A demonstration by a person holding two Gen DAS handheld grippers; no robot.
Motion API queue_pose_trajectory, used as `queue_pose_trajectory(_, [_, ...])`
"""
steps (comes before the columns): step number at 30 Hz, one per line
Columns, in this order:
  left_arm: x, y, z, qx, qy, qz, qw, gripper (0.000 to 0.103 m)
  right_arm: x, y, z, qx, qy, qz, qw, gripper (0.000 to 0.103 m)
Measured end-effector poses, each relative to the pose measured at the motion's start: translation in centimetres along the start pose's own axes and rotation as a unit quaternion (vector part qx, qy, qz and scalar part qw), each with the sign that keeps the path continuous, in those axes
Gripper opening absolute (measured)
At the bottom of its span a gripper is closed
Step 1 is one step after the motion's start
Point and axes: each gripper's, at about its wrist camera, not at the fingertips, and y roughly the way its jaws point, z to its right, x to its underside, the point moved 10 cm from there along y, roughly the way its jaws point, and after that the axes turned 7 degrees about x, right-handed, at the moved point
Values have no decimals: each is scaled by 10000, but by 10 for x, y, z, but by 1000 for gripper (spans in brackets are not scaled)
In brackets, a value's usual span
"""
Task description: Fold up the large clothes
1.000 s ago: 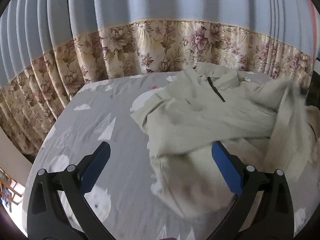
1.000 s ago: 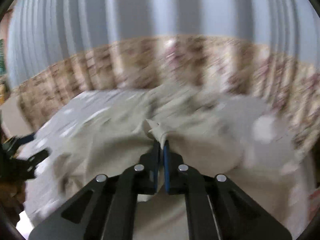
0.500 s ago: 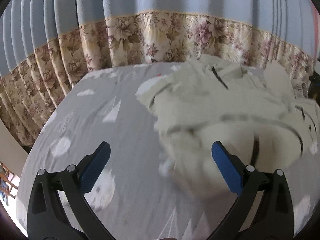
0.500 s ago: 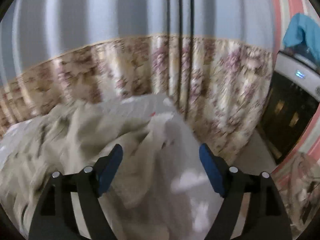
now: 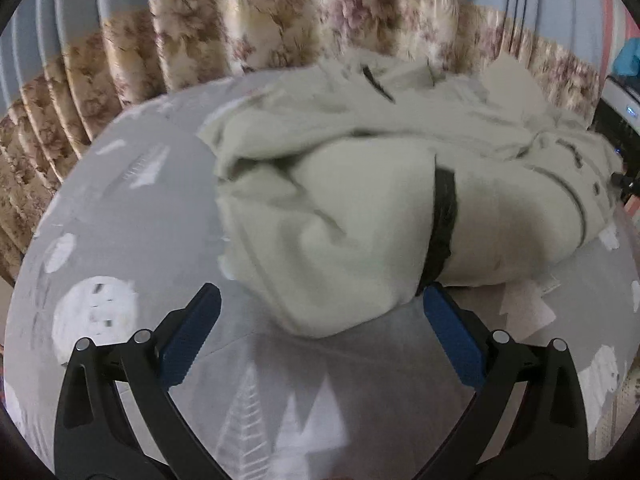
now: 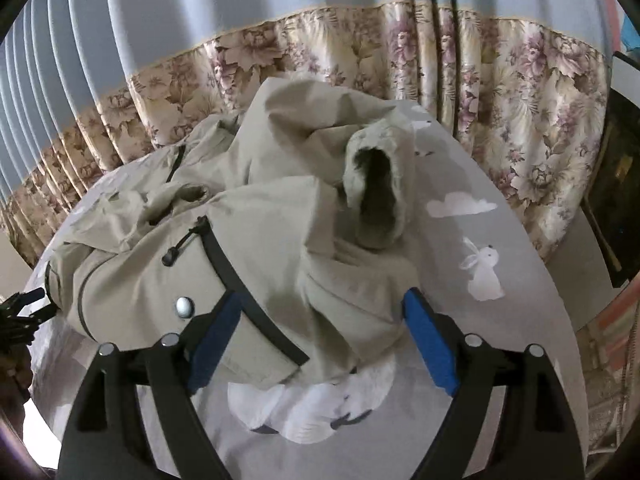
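A beige jacket (image 5: 360, 208) with black zips lies crumpled in a heap on the grey printed sheet (image 5: 128, 216). In the right wrist view the jacket (image 6: 256, 248) shows a snap button, a zip pull cord and an open sleeve cuff (image 6: 376, 188) sticking up. My left gripper (image 5: 320, 320) is open and empty, just in front of the jacket's near edge. My right gripper (image 6: 320, 320) is open and empty, its jaws standing either side of the jacket's near folds.
The sheet (image 6: 480, 240) covers a bed with white cloud and rabbit prints. A blue and floral curtain (image 6: 360, 40) hangs close behind it. A dark appliance (image 5: 616, 120) stands at the right. The left gripper shows at the left edge (image 6: 20, 312).
My right gripper has opened and let go of the jacket fabric it was pinching. The jacket has dropped into a heap. The left gripper has moved closer to it.
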Motion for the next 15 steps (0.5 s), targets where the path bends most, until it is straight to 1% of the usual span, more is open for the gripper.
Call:
queue_pose_trajectory(3, [0, 16, 7, 46, -36, -122, 9999, 100, -1, 7, -3, -6, -59, -54, 10000, 83])
queue_pose_trajectory(4, [-1, 19, 8, 25, 1, -176, 9998, 99, -1, 11, -4, -42, -62, -109, 9999, 81])
queue_pose_trajectory(5, [-4, 20, 11, 48, 38, -131, 9999, 95, -1, 12, -5, -75, -57, -132, 9999, 68])
queue_pose_trajectory(6, [-7, 20, 12, 74, 69, -88, 9999, 92, -1, 15, -7, -109, -46, -167, 9998, 57])
queue_pose_trajectory(7, [-10, 19, 14, 127, 116, -47, 9998, 80, -2, 17, -7, -116, -43, -218, 9997, 36])
queue_pose_trajectory(8, [-14, 19, 18, 241, 166, 1, 9996, 63, -3, 18, -8, -97, -64, -240, 9996, 26])
queue_pose_trajectory(9, [-18, 18, 21, 338, 163, 46, 9993, 55, -3, 19, -10, -119, -93, -253, 9996, 25])
queue_pose_trajectory(10, [-22, 17, 22, 446, 135, 101, 9989, 41, -4, 17, -13, -185, -120, -236, 9995, 22])
queue_pose_trajectory(13, [-37, 9, 22, 582, 59, 305, 9978, 34, -10, 2, -26, -347, -292, -46, 9990, 14])
queue_pose_trajectory(15, [-49, -3, 19, 614, 47, 501, 9968, 33, -19, -13, -33, -543, -214, 97, 9983, 10])
